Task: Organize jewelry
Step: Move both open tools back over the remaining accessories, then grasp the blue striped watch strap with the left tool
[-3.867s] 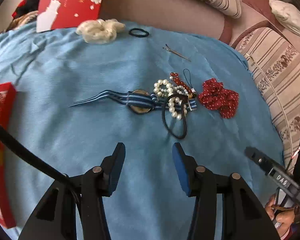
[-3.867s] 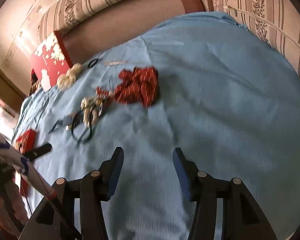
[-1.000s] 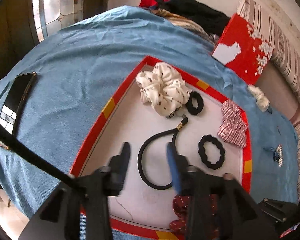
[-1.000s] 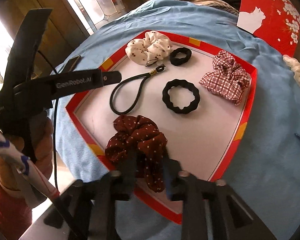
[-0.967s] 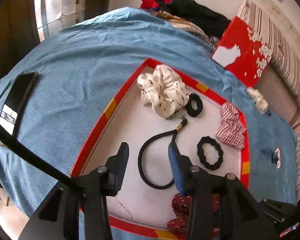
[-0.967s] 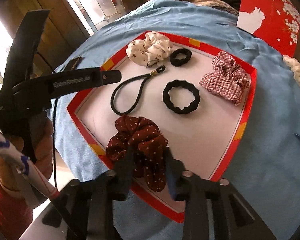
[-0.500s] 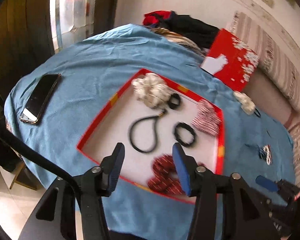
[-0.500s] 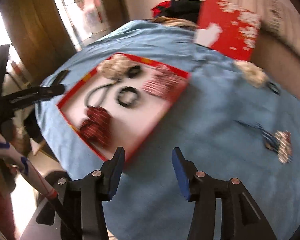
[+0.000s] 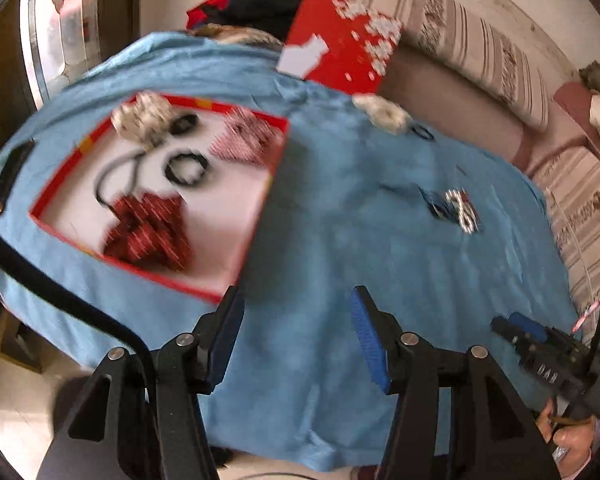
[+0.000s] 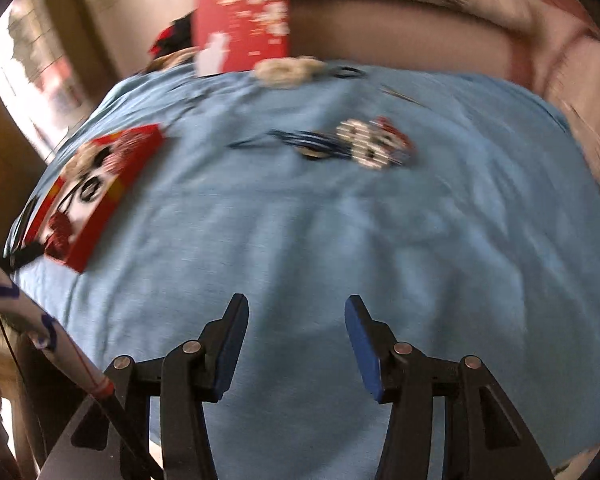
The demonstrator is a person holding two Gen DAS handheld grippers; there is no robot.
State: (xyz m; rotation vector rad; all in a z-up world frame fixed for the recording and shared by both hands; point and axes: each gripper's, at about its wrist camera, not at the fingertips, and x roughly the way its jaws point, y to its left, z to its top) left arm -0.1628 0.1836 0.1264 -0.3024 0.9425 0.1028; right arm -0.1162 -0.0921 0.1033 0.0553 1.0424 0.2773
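Both views are smeared by motion blur. In the left wrist view the left gripper (image 9: 296, 332) sits at the bottom centre, its jaws apart with nothing between them, only the blue cloth (image 9: 340, 248) beyond. The red-rimmed tray (image 9: 260, 208) lies at left centre of the frame, on the cloth. In the tray: a dark red scrunchie (image 9: 148, 228) at its lower edge, a black cord loop (image 9: 116, 176), a black ring tie (image 9: 186, 168), a checked scrunchie (image 9: 248, 140), a cream scrunchie (image 9: 144, 120) and a small black tie (image 9: 184, 124). A tangle of beads and striped ribbon (image 9: 456, 210) lies on the cloth at right centre, well apart from the tray. A white scrunchie (image 9: 382, 112) lies near the red box (image 9: 348, 48) at top. A phone (image 9: 8, 180) lies at the left edge. The right gripper (image 9: 516, 330) shows at lower right.

In the right wrist view the right gripper (image 10: 294, 338) has its jaws apart and empty over bare cloth; the tangle (image 10: 360, 144) is at upper centre, the tray (image 10: 112, 192) at left.
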